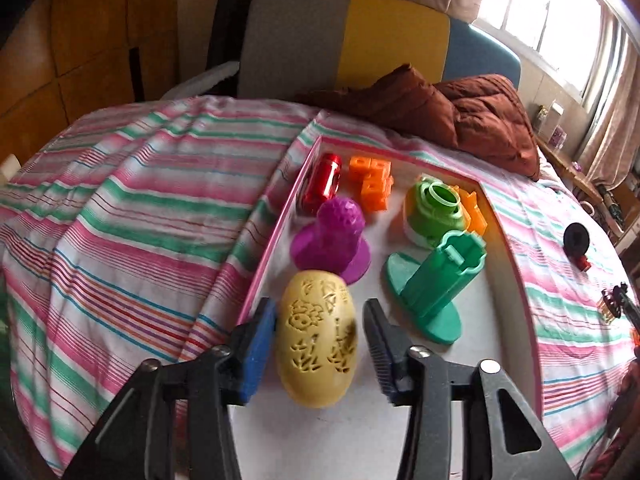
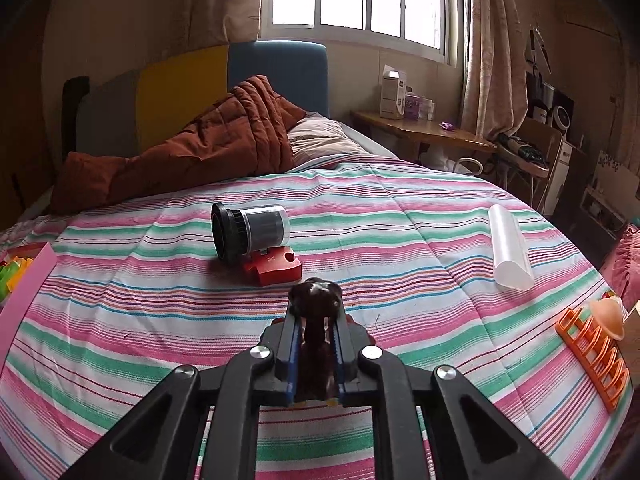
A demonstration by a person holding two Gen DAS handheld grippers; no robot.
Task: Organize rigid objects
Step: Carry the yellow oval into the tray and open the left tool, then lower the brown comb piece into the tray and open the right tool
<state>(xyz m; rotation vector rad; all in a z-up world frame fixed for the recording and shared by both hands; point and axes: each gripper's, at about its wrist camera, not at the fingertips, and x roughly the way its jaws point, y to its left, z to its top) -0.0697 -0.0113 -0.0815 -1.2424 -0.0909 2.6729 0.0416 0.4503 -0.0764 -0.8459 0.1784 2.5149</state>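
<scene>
Item in hand, left side: yellow carved egg (image 1: 316,338), lying in the near end of the pink-rimmed tray (image 1: 276,232) on the striped bed (image 1: 120,208). Your left tongs (image 1: 320,344) stand wide open around it, one blue pad (image 1: 256,344) touching or nearly touching its left flank, the other pad clear of its right side with a plain gap; nothing is gripped. Judged as a release into the tray: draw the tongs straight back along their own line, since the egg is round and likely to roll if a pad drags it, and the purple stand (image 1: 332,240) sits just beyond it. Other tray contents: red cylinder (image 1: 322,190), orange blocks (image 1: 372,184), light green ring piece (image 1: 434,214), green stand (image 1: 434,286) lying tilted. Item in hand, right side: dark brown figure (image 2: 316,300), pinched in your right tongs (image 2: 316,344), jaws nearly closed on its narrow body, its knobbed end jutting past the tips, held above the bedspread. Still loose on the bed: black-capped clear canister (image 2: 250,234) touching a red block (image 2: 276,268), translucent tube (image 2: 510,246), orange rack (image 2: 596,360). Carry the figure to the tray's open white floor, well apart from the egg.
</scene>
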